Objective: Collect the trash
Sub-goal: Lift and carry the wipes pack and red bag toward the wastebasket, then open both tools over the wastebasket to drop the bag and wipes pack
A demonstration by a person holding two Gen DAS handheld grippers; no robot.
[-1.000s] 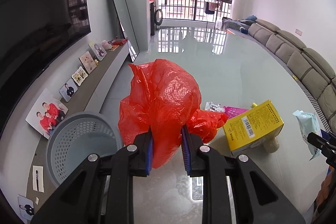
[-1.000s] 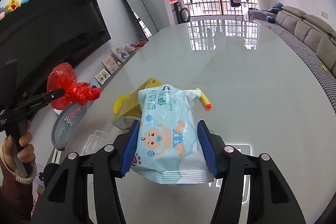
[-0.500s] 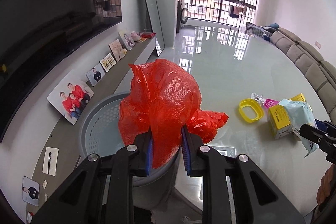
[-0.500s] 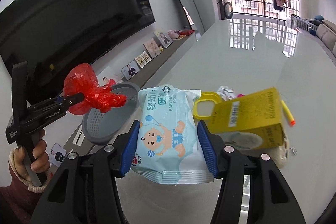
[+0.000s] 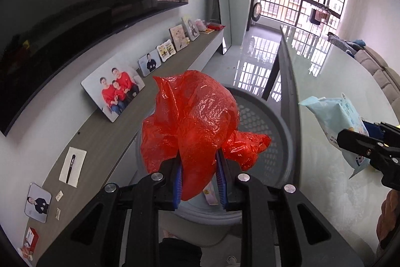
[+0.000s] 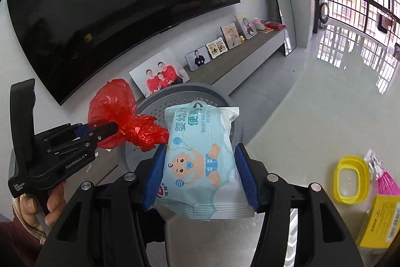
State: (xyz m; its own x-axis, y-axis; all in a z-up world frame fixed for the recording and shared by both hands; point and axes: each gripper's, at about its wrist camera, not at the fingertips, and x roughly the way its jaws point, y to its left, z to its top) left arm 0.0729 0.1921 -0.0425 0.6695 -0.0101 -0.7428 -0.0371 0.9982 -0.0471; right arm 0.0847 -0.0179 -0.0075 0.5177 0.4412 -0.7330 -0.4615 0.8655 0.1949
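Observation:
My left gripper is shut on a crumpled red plastic bag, held right over the grey perforated bin that stands on the floor beside the table. The right wrist view shows that left gripper with the red bag at the bin's left rim. My right gripper is shut on a light blue baby wipes pack, held above the table edge next to the bin. In the left wrist view the wipes pack appears at the right.
A yellow lid, a pink wrapper and a yellow box lie on the glass table. A low shelf with photo frames runs along the wall under a large TV. A small item lies in the bin.
Both grippers swung left from over the table toward the bin, each keeping its load. The red bag now hangs over the bin opening and the wipes pack is close beside it.

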